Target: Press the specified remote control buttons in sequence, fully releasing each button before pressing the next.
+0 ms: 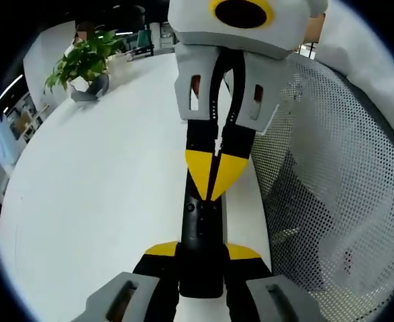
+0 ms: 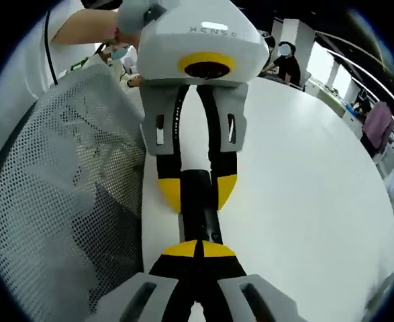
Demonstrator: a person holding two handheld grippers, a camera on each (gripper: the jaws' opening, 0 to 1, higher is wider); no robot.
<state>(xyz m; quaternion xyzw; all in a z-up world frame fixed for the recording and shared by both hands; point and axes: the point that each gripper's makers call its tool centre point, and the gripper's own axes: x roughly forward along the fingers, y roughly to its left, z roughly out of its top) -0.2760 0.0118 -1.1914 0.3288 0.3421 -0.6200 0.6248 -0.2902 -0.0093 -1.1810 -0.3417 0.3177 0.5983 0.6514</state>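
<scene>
Left gripper (image 1: 200, 258) clamps remote (image 1: 201, 235) at 6 o'clock; right gripper (image 2: 198, 249) closed, tips pressing button at remote's (image 2: 198, 201) middle; sequence progress unreadable; release pending.

- Remote control (image 1: 200, 248): slim black bar, lying flat on the white table (image 1: 96, 201), long axis running 6 to 12 o'clock; small buttons faintly visible on top.
</scene>
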